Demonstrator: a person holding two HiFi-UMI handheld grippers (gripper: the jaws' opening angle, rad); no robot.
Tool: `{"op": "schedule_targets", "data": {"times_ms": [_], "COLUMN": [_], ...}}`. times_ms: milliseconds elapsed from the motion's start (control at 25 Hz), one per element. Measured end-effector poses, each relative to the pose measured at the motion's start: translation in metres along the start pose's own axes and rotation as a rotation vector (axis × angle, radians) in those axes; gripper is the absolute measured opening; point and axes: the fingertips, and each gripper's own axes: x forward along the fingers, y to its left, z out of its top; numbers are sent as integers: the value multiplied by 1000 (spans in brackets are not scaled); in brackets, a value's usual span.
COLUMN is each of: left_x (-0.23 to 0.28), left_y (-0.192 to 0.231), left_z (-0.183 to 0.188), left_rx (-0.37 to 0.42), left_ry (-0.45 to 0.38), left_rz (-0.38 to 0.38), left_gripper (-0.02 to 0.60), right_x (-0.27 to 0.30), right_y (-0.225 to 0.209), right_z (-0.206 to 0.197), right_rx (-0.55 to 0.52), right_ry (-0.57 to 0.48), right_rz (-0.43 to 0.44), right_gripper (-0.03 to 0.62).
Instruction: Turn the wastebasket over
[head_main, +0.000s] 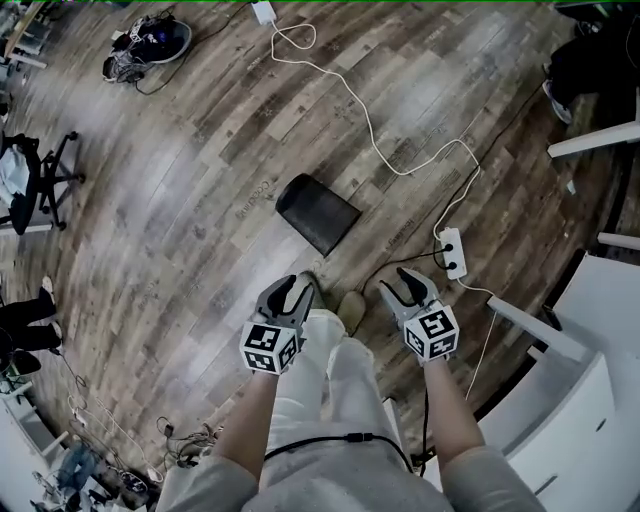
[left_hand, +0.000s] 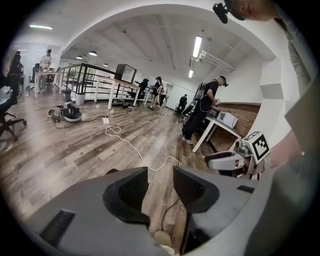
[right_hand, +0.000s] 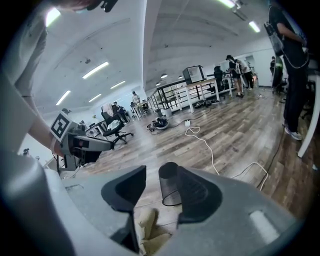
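Plainly, the left tool (head_main: 290, 297) is held low over the wooden floor (head_main: 180, 210), its jaws spread a little with nothing between them; only floorboards are seen through the gap. Ahead of it and slightly to its right, the wastebasket (head_main: 318, 212) is found on the floor, dark and meshed, standing on end with its long axis upright. It is well apart from both tools and touched by neither. Further right, the right tool (head_main: 408, 283) is held with its jaws likewise spread and empty, the basket being framed beyond them in the right gripper view. The left tool is judged the nearer, and a forward reach by both is called for.
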Motion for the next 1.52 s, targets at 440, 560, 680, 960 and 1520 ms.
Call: {"op": "schedule_targets", "data": {"times_ms": [440,560,680,960,1520], "left_x": [122,156,185,231,306], "left_y": [63,71,82,119,135], "left_z": [-85,-111,-136,-183,-243], "left_rx": [2,-10,3,39,235], "left_ry": [153,228,312,468,500], "left_rz": [44,28,47,186,334], "left_gripper": [311,375,417,454,474], "right_x": [92,116,135,170,215], "right_y": [-44,-46,-52,-73,-132], "right_z": [-57,-76,-97,-147,-199], "right_rx": [95,116,166,269,376], "right_ry": [13,20,17,35,-63], "right_rz": [-77,-58,-60,-104,-180], "right_gripper": [182,182,181,181,181]}}
